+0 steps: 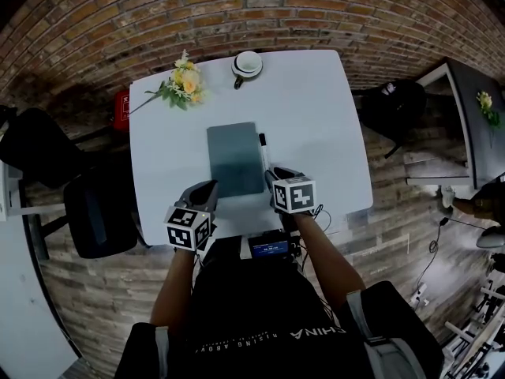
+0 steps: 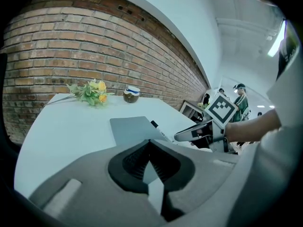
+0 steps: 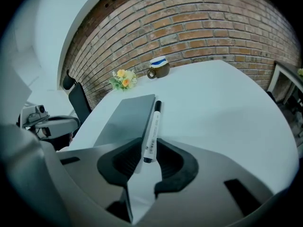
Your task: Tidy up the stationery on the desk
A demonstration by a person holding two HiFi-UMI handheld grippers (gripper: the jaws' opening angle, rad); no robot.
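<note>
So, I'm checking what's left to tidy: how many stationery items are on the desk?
2: a grey notebook in the middle of the desk, and a marker lying along its right edge. Nothing seems hidden.

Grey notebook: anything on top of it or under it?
The top of the grey notebook is bare. The marker lies on the white table along the notebook's right edge, not on it. The notebook lies flat and covers whatever is underneath; only table shows around it.

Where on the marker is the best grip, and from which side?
Take the marker by its near barrel end, coming lengthwise from the person's side, where the right gripper straddles it, jaws open. The notebook lies close along its left, so a sideways approach looks awkward.
</note>
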